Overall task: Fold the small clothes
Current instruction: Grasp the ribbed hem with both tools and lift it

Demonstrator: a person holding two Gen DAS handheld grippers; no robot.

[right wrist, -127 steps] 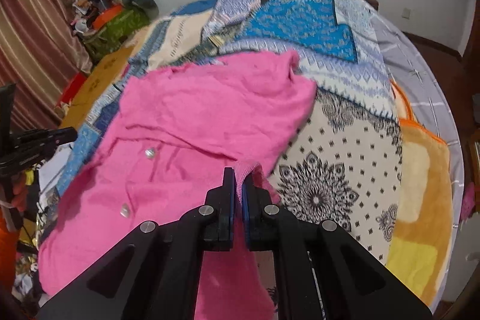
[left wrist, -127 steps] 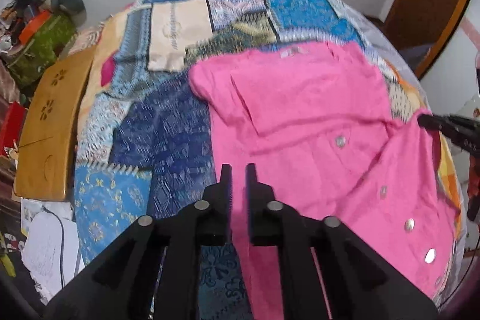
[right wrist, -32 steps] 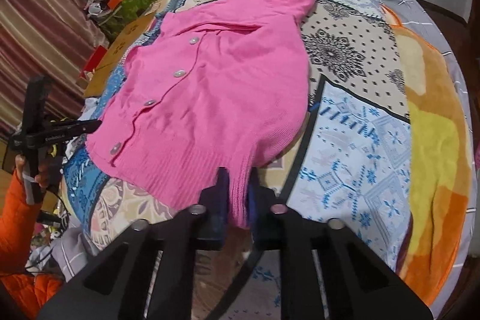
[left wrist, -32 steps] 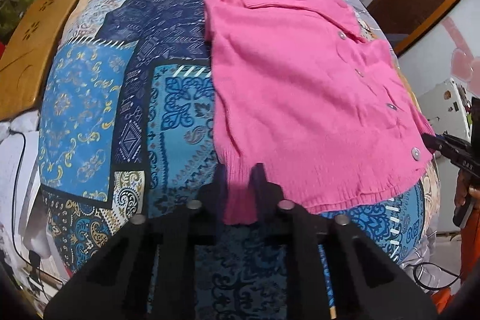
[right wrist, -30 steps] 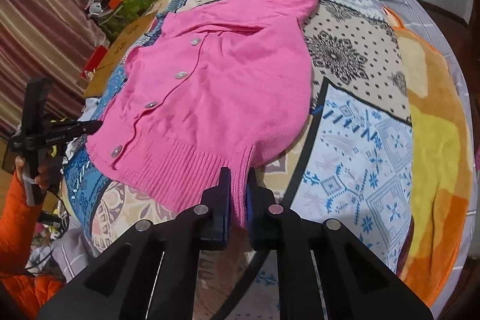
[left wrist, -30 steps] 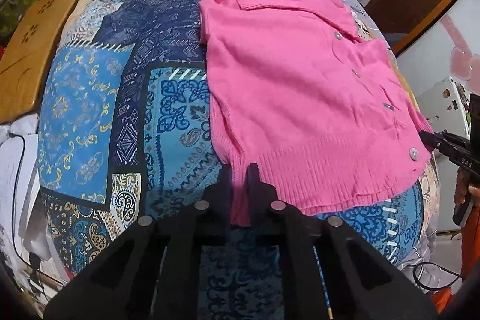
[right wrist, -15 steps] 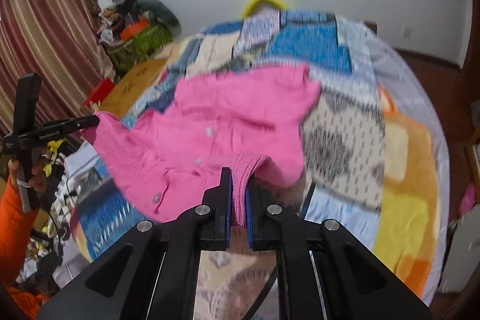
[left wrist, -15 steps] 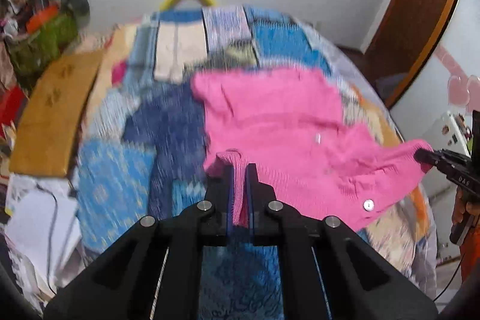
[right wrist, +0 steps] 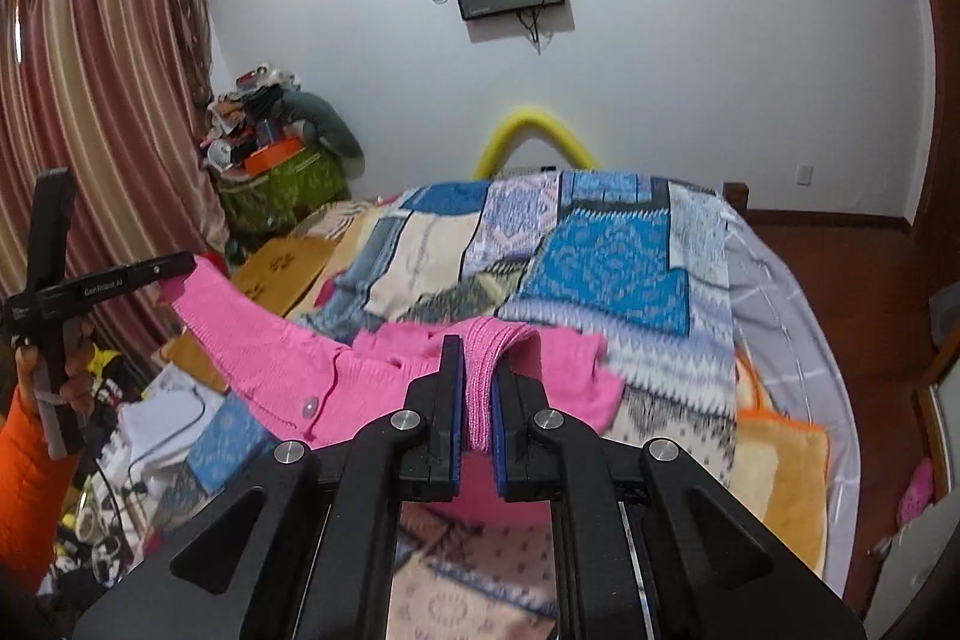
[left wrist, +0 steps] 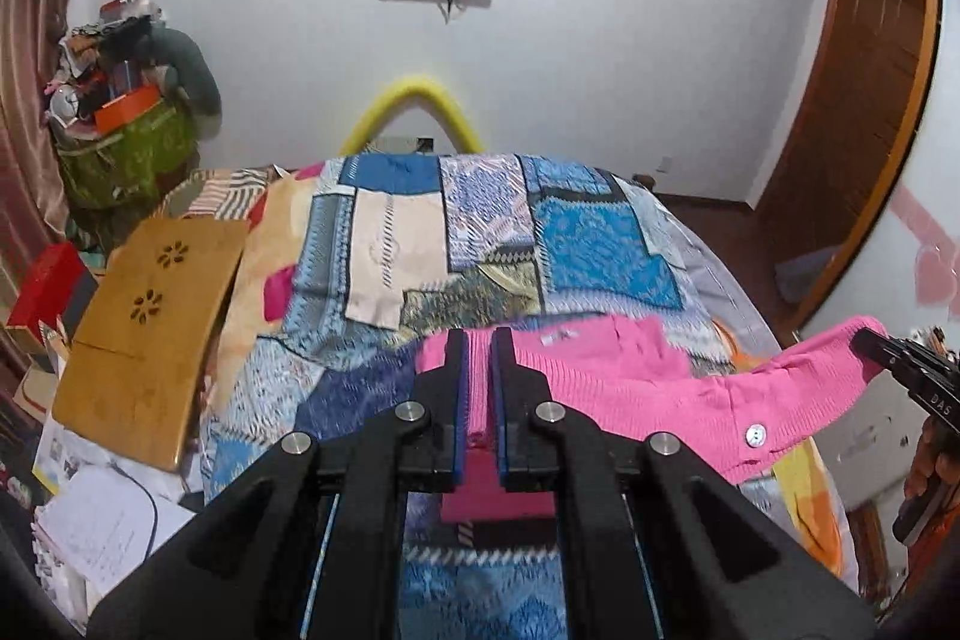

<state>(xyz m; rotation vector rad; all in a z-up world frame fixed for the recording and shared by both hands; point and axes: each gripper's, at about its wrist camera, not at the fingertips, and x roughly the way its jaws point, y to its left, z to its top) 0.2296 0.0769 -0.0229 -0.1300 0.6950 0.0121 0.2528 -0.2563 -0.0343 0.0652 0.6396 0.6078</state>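
Note:
A pink knitted cardigan (left wrist: 660, 388) with pearl buttons hangs stretched between my two grippers above the bed. My left gripper (left wrist: 479, 340) is shut on one corner of its ribbed hem. My right gripper (right wrist: 478, 349) is shut on the other hem corner. The lifted hem sags between them, while the collar end of the cardigan (right wrist: 558, 376) still rests on the patchwork quilt (left wrist: 600, 244). The right gripper shows at the right edge of the left wrist view (left wrist: 870, 346), and the left gripper shows at the left of the right wrist view (right wrist: 174, 271).
The quilt-covered bed (right wrist: 606, 250) fills the middle. A wooden board (left wrist: 144, 328) lies along its left side, with papers and clutter (left wrist: 102, 520) below. A pile of bags (left wrist: 126, 142) stands in the far left corner. A yellow foam arch (left wrist: 414, 106) rises behind the bed.
Both grippers have lifted the cardigan's hem up off the quilt and carried it toward the collar. The cardigan lay flat a second ago; now its lower half hangs in the air.

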